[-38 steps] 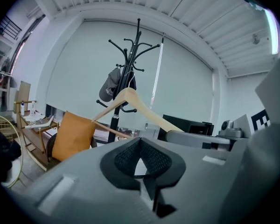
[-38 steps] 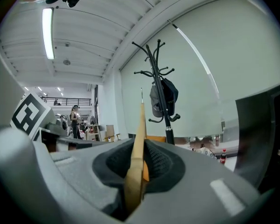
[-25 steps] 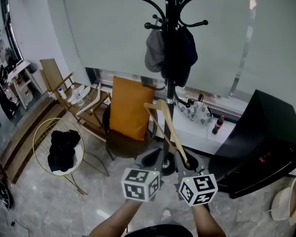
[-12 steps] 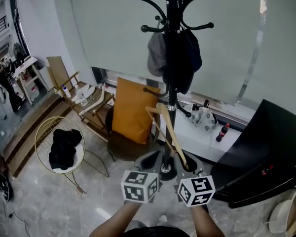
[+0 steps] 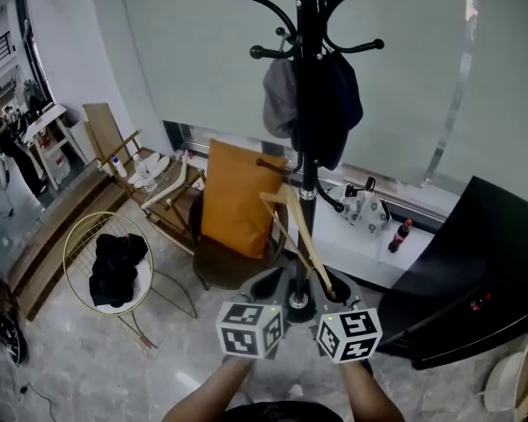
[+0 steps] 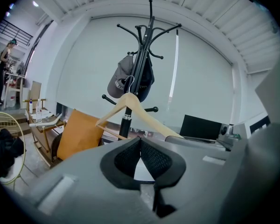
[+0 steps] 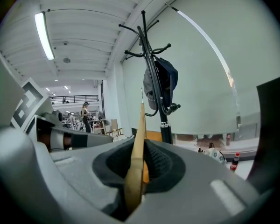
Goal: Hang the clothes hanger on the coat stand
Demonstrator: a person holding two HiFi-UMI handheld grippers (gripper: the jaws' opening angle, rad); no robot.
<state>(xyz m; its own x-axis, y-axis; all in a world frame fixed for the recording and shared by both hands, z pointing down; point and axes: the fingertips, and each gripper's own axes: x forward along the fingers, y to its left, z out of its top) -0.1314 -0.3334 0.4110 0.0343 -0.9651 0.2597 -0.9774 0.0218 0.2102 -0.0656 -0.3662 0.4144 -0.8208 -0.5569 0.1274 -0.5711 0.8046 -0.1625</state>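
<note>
The black coat stand [image 5: 307, 130] rises straight ahead, with a grey cap [image 5: 282, 99] and a dark cap hung on its lower hooks. The wooden hanger [image 5: 301, 236] stands tilted in front of the pole, below those caps. My right gripper [image 5: 333, 295] is shut on the hanger's lower arm. In the right gripper view the wood [image 7: 139, 153] runs up between the pads toward the stand [image 7: 154, 83]. My left gripper [image 5: 270, 282] is beside it, shut and empty. The left gripper view shows the hanger [image 6: 130, 107] ahead of the jaws, in front of the stand [image 6: 139, 73].
A round chair with an orange cushion [image 5: 238, 202] stands left of the stand's base. A gold wire basket [image 5: 79, 236] holding dark clothes is further left. A wooden folding chair [image 5: 136, 170] is behind. A black cabinet [image 5: 475, 271] is at the right, a cola bottle [image 5: 396, 236] on the white ledge.
The view has drawn slightly closer to the coat stand. Both grippers and the hanger keep nearly the same pose, the hanger still clamped in the right one.
</note>
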